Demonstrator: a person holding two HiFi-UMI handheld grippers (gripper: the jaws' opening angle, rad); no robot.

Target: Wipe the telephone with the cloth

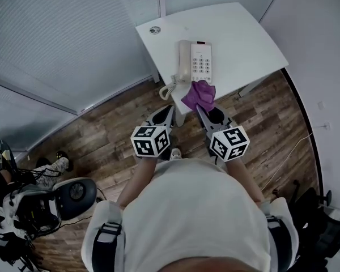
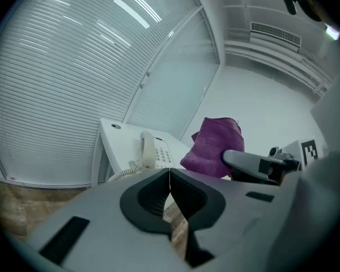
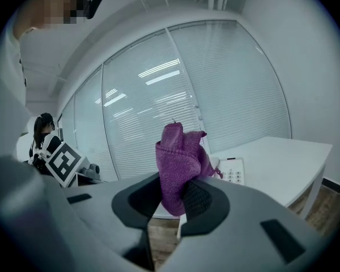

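the cream plastic push-button telephone, handset at 9 o'clock of its keypad, sat on the white curved-edge table. the fuzzy purple knit cloth was bunched at its 6 o'clock, pinched in the right gripper. the left gripper had its jaws pressed together, empty.

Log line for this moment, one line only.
stage: wipe not yet started | left gripper: shut, empty | right gripper: shut on cloth | telephone: on table, handset cradled, cloth not touching it

White shirt, dark shoulder straps
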